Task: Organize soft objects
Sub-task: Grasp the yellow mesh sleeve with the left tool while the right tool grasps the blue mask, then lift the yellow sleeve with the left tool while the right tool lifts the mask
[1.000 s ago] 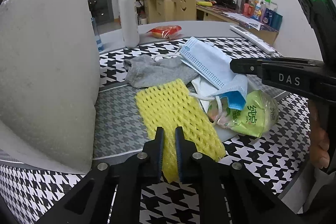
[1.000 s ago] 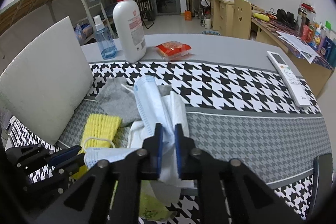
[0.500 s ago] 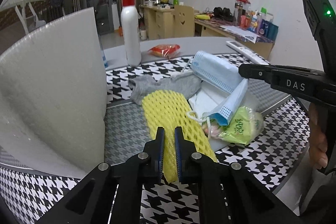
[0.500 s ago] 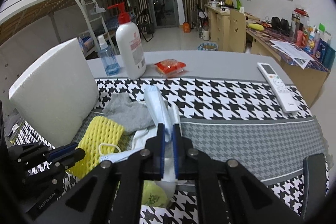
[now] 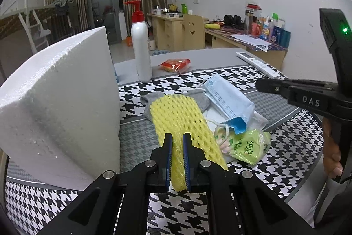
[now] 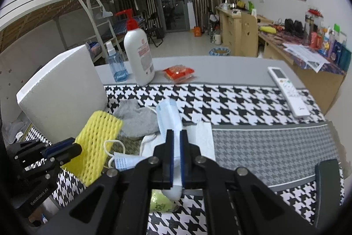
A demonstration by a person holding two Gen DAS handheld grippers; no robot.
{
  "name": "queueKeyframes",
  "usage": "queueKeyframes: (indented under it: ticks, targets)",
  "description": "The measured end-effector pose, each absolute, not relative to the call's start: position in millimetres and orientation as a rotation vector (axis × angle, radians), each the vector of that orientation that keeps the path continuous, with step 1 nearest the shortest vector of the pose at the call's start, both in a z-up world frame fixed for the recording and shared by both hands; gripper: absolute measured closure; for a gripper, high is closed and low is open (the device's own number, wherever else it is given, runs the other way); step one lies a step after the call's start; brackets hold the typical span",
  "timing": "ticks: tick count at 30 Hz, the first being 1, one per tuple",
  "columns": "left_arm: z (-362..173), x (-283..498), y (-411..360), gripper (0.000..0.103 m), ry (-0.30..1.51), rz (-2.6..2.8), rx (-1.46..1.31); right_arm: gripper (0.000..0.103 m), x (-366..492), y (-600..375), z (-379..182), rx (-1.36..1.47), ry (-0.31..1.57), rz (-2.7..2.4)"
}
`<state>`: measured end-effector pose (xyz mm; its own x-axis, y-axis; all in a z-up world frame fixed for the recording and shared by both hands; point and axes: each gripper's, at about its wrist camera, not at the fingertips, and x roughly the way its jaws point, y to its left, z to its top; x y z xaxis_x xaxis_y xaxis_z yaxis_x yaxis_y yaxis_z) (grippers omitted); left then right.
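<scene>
With the left tongs [image 5: 177, 147] clamped on the yellow net [image 5: 178, 116] and the right tongs [image 6: 176, 142] on the mask [image 6: 168, 118], both lifts are underway, and each piece next needs a clear spot on the worktop [image 6: 275, 147]

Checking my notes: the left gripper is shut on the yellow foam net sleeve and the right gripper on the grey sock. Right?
Not quite. In the right wrist view the right gripper is shut on the blue face mask, not the grey sock. The left gripper does hold the yellow foam net sleeve.
</scene>
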<state>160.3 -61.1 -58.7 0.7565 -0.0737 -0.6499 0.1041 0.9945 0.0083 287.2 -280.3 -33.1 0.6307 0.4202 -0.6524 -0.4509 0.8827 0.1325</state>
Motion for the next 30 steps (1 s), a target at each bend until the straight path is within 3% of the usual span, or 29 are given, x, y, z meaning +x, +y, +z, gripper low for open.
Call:
queueKeyframes:
  ticks: [2, 3, 5, 6, 7, 15, 18, 21, 30]
  targets:
    - [-59.9, 161.5, -60.3, 0.093, 0.709, -0.097, 0.042, 0.090, 291.5, -276.1, -37.4, -0.060, 0.752, 0.496]
    - [-60.0, 161.2, -60.3, 0.093, 0.710, -0.096, 0.041, 0.084, 292.0, -274.2, -39.0, -0.065, 0.757, 0.496]
    - [-61.3, 162.3, -58.6, 0.093, 0.714, -0.092, 0.038, 0.064, 294.1, -271.6, -41.4, -0.063, 0.764, 0.511]
    - [-61.2, 162.4, -58.7, 0.093, 0.715, -0.091, 0.037, 0.048, 294.2, -270.4, -42.0, -0.062, 0.762, 0.517]
    - [-61.5, 163.3, -58.1, 0.093, 0.717, -0.089, 0.036, 0.044, 294.5, -269.2, -42.5, -0.063, 0.755, 0.519]
    - [-59.4, 164.6, -58.6, 0.093, 0.711, -0.105, 0.041, 0.046, 301.4, -263.9, -56.8, -0.075, 0.801, 0.520]
    - [-57.2, 165.6, -57.5, 0.093, 0.705, -0.109, 0.041, 0.072, 303.7, -265.2, -62.9, -0.066, 0.833, 0.526]
    - [-54.4, 166.4, -58.6, 0.093, 0.698, -0.120, 0.049, 0.092, 306.8, -266.5, -66.7, -0.058, 0.853, 0.518]
    - [-50.5, 165.1, -56.8, 0.093, 0.684, -0.149, 0.067, 0.093, 305.9, -273.0, -64.6, -0.031, 0.858, 0.511]
